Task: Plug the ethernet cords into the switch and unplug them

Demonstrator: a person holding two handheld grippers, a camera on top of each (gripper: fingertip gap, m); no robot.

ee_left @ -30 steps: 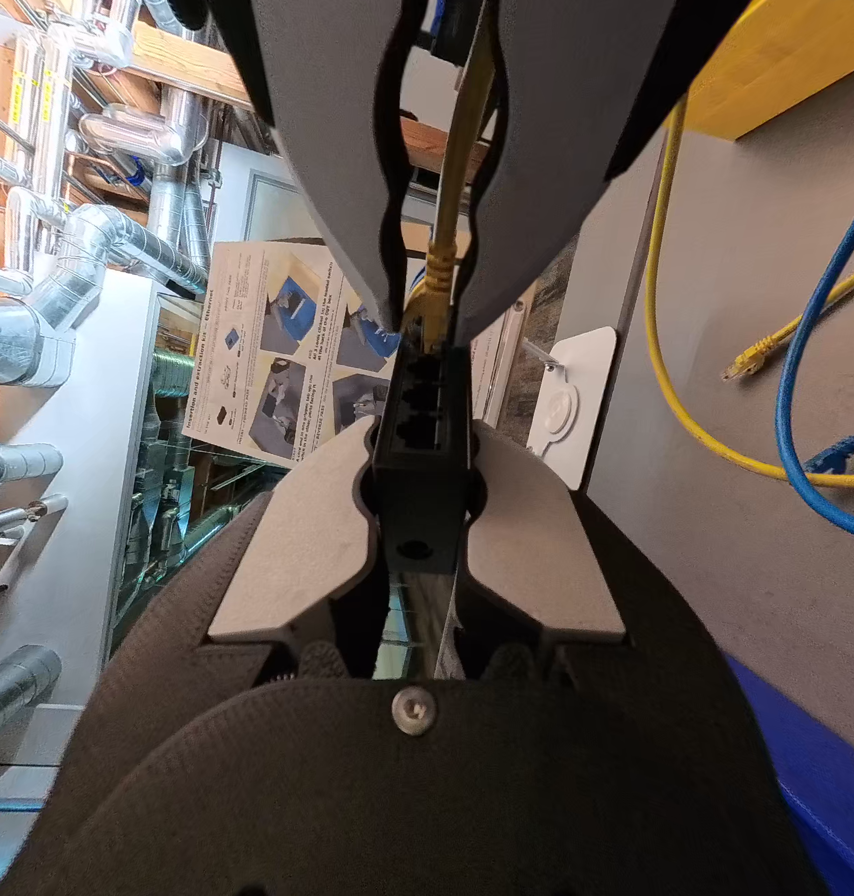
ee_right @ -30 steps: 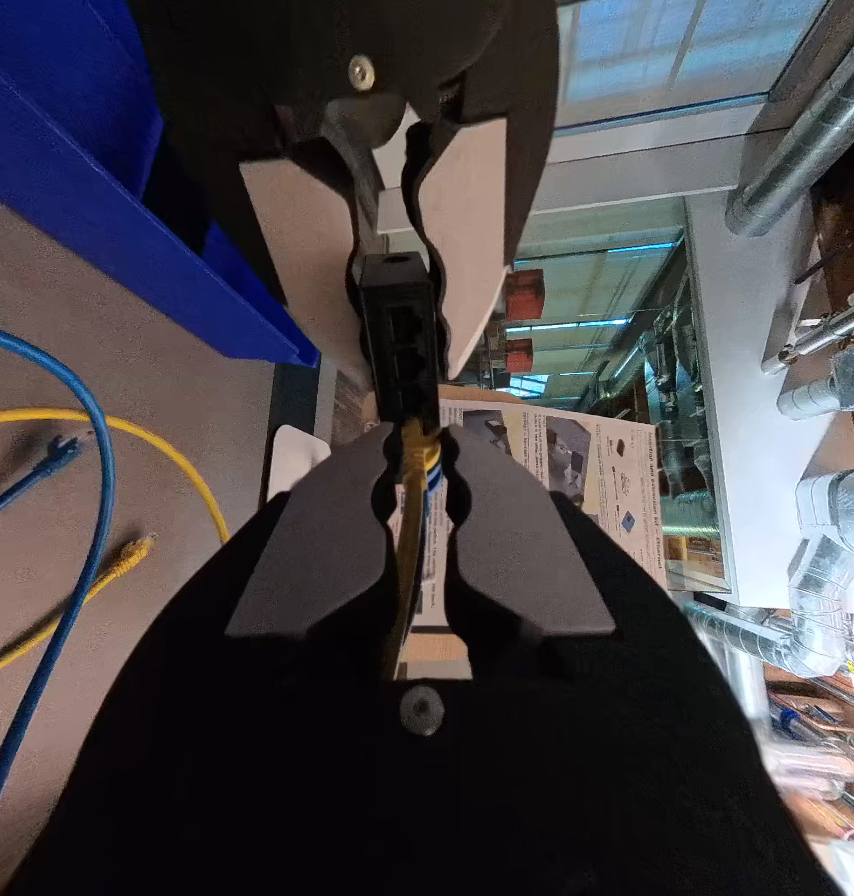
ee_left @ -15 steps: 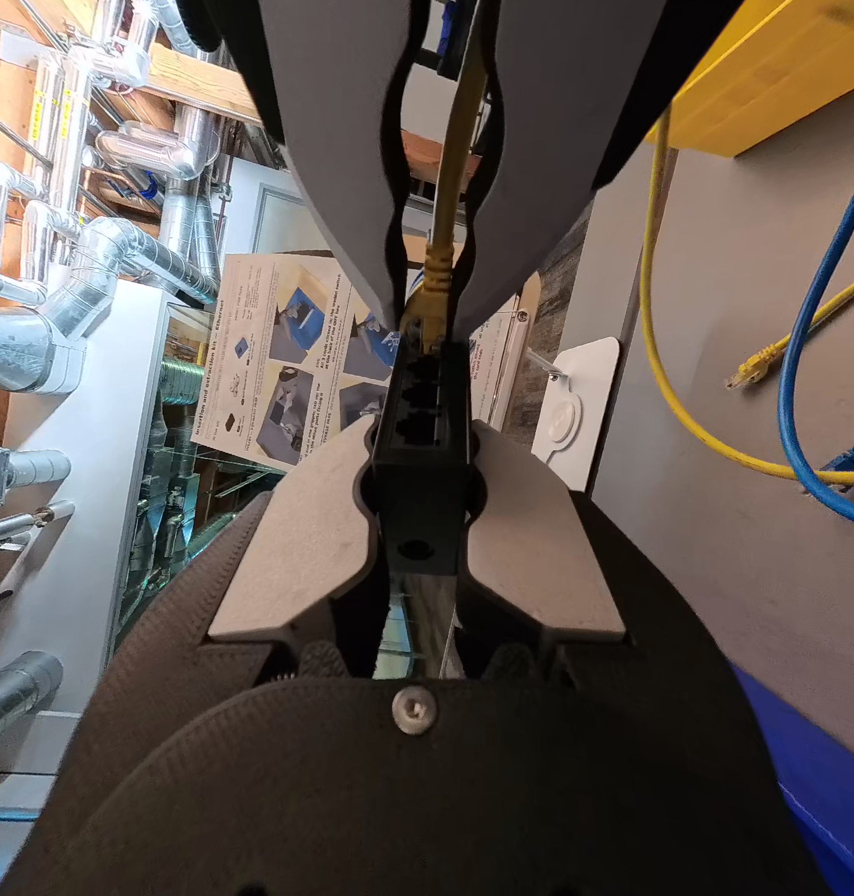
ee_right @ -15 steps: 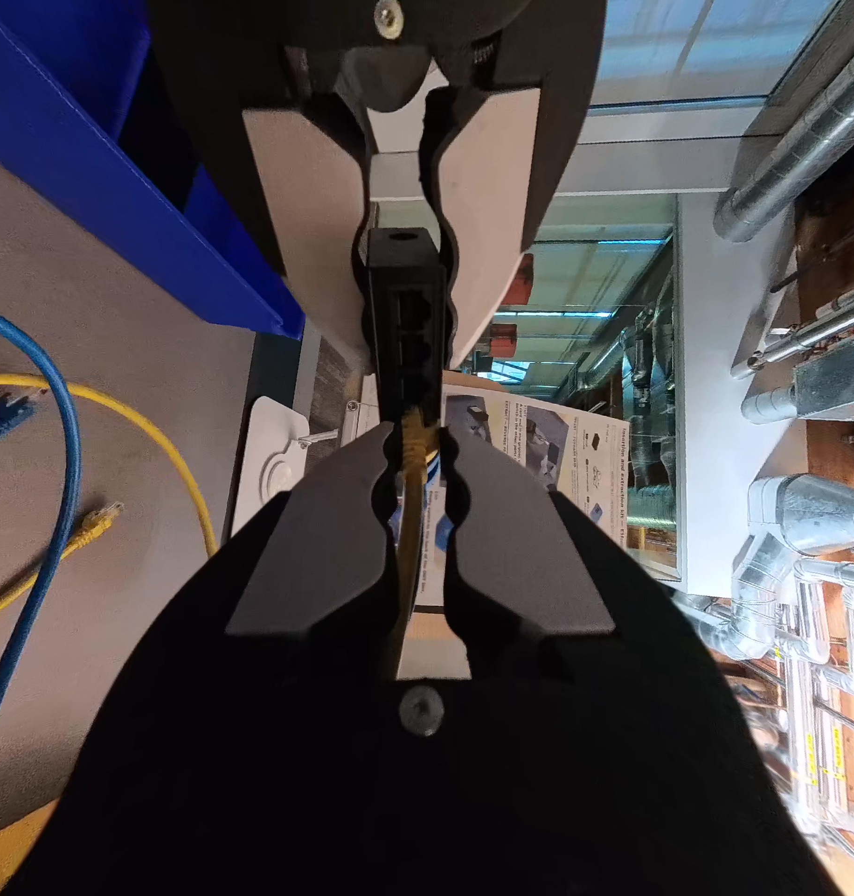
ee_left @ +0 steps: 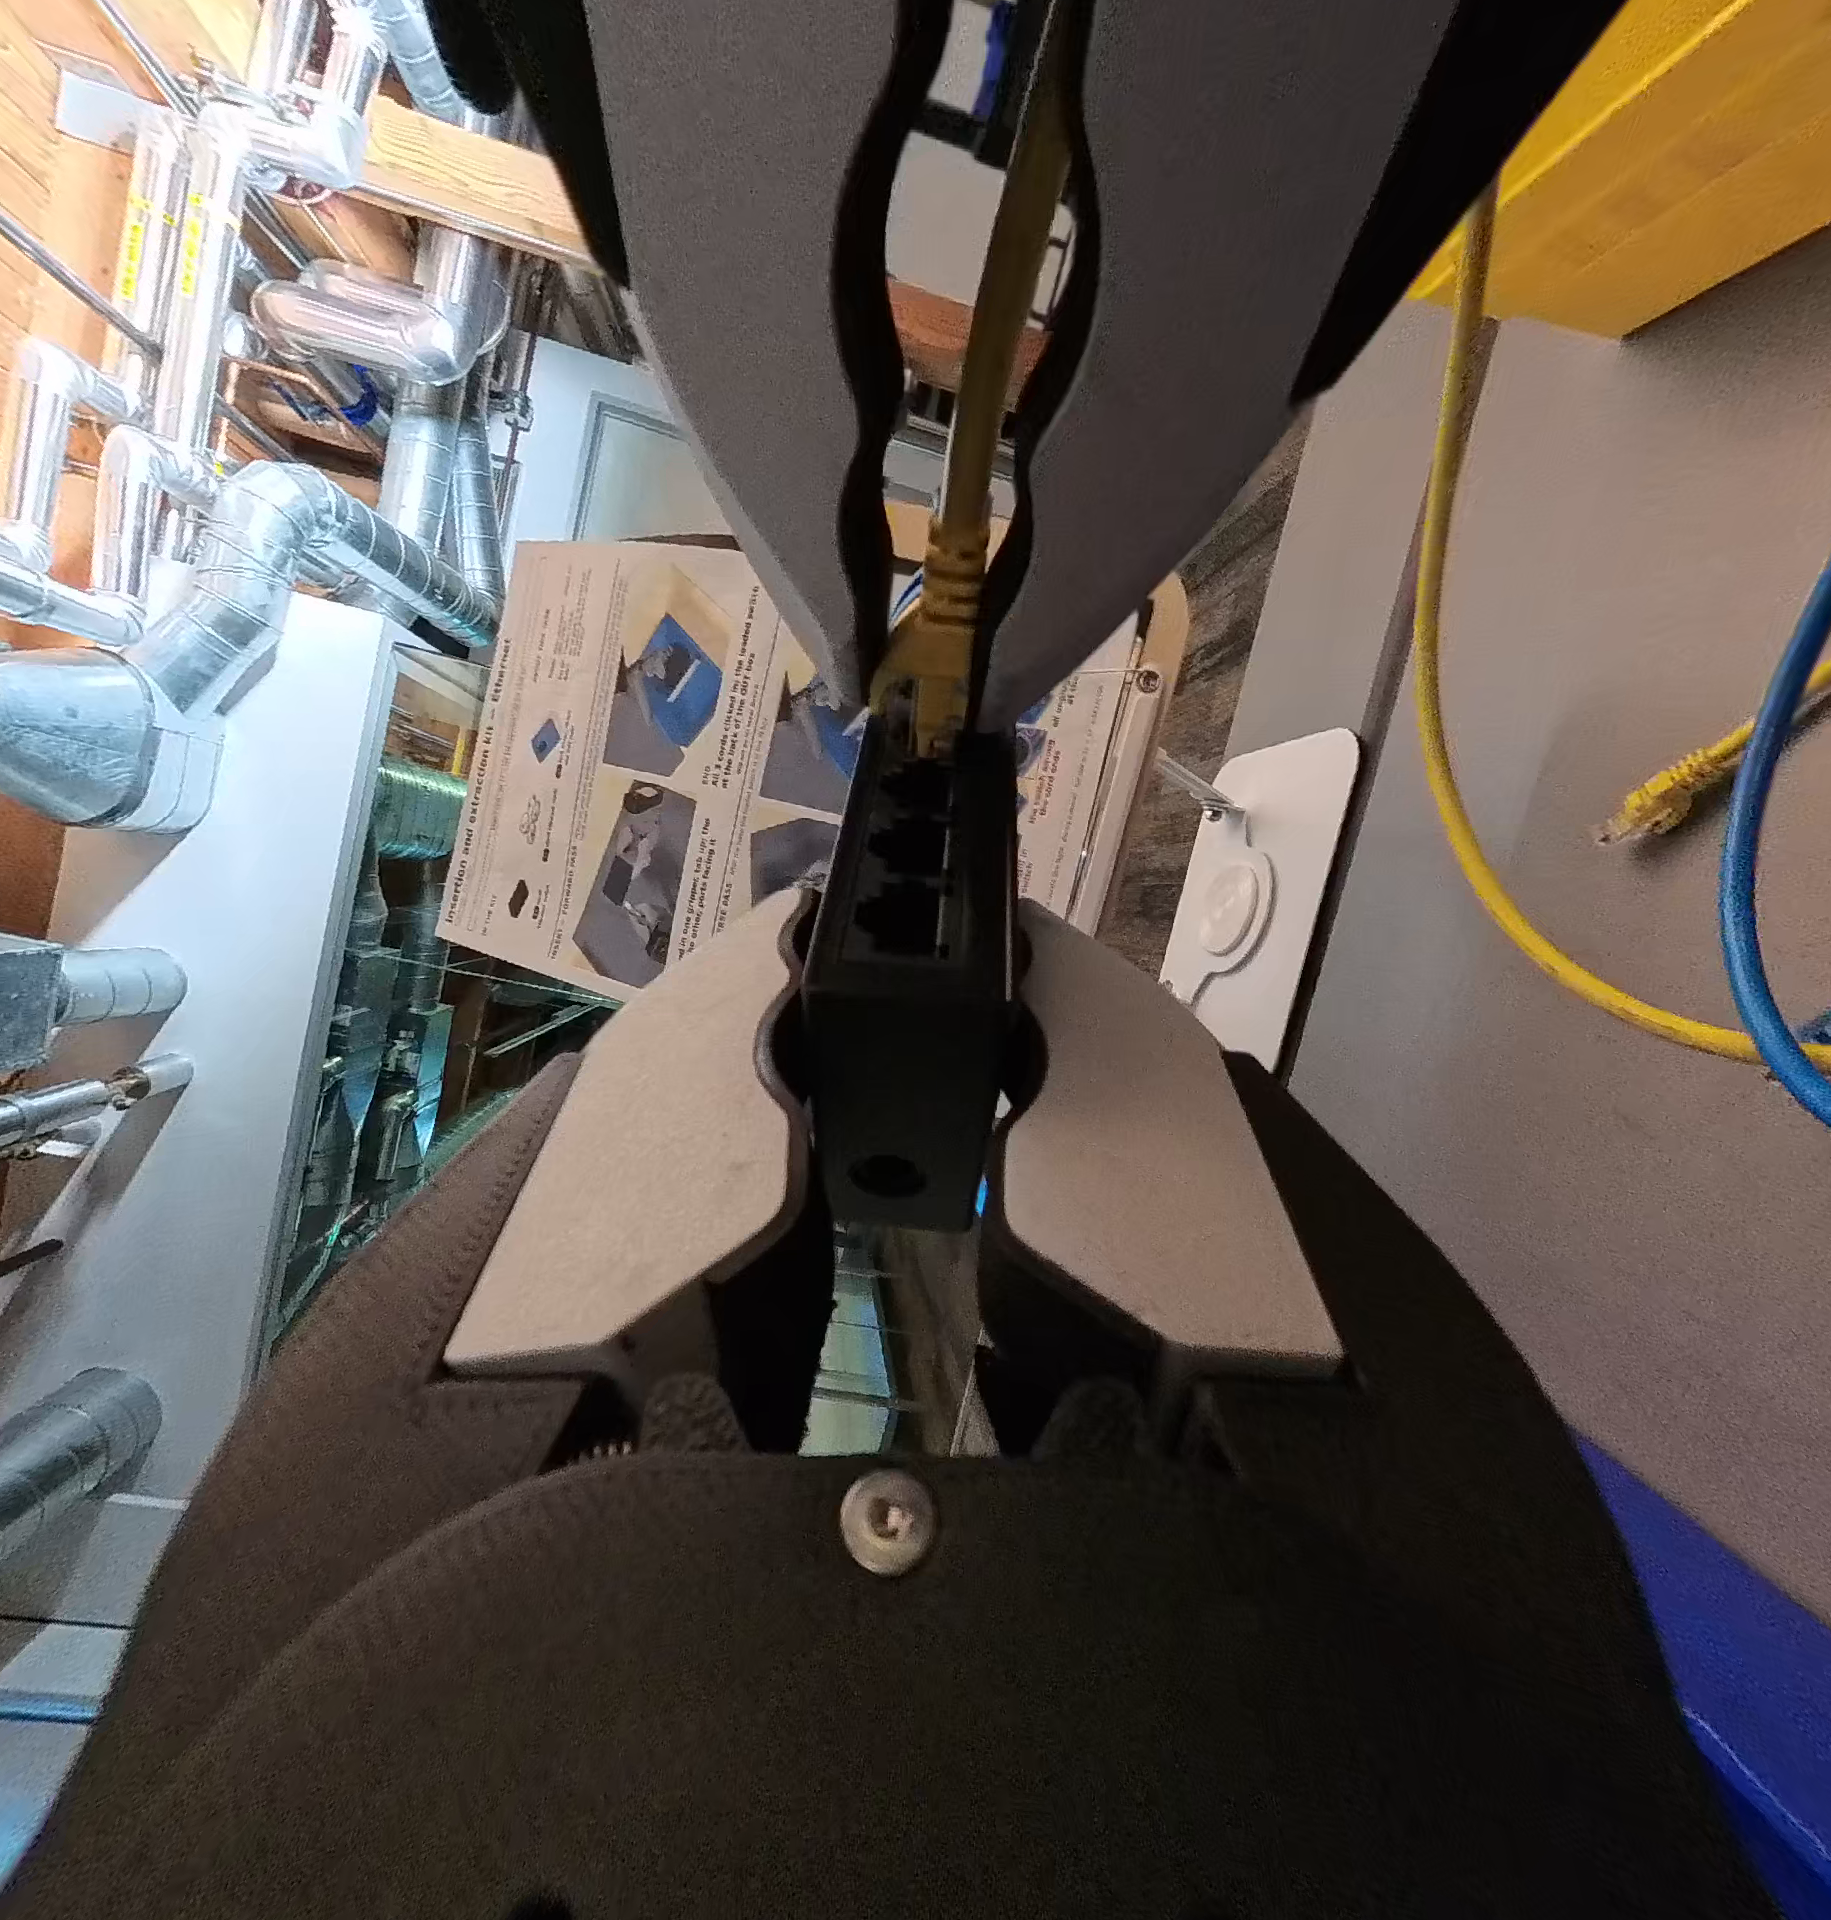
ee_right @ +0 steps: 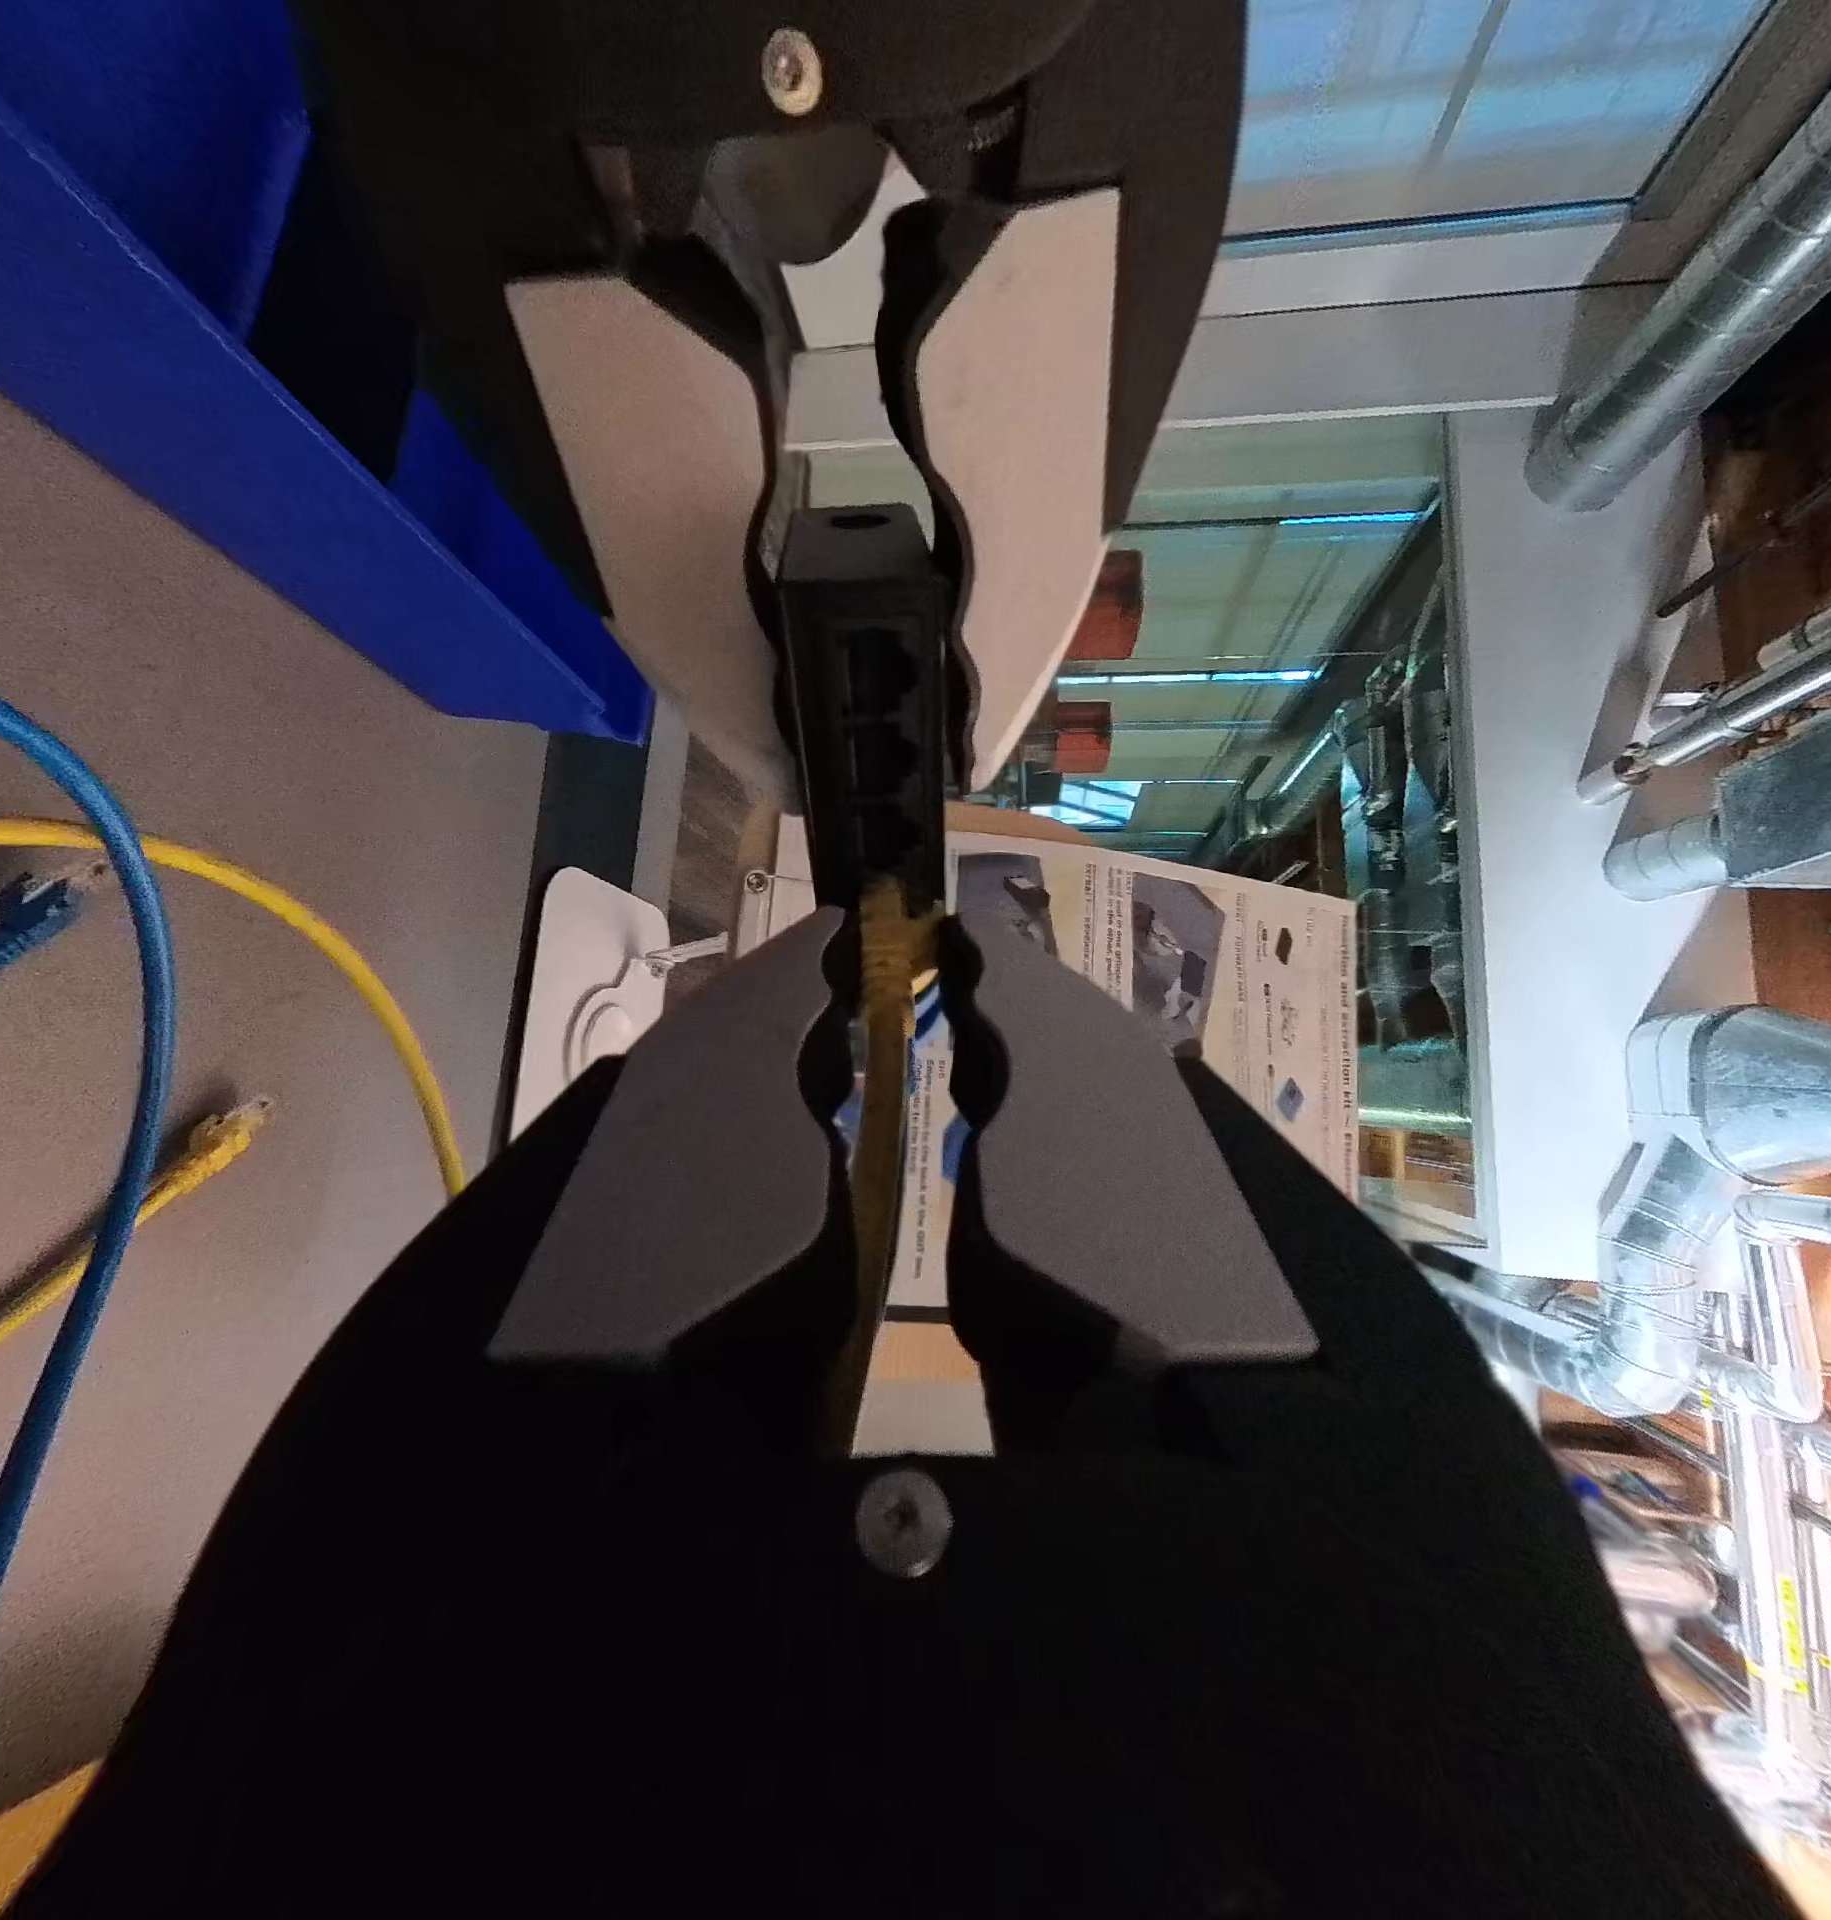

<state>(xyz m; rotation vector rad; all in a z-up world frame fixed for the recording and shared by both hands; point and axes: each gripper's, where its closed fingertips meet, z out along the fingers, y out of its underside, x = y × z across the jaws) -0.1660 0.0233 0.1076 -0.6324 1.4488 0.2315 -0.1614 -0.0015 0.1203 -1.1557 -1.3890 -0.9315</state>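
While left tongs [ee_left: 906, 997] clamp black switch [ee_left: 906, 1049] mid-air above grey tabletop [ee_left: 1576, 1039], right tongs [ee_right: 895, 935] pinch yellow cord [ee_right: 880, 1122] just behind plug [ee_left: 937, 649]; plug sits at end port, seating depth hard to judge, possibly part-way in; other ports empty; spare yellow cord [ee_right: 215, 1138] and blue cord [ee_right: 111, 1039] loose on tabletop; risk: tilted push jams plug, latch never clicks; grip on boot slips; switch twists between left pads.

Bright daylight, fisheye edges, slight blur.
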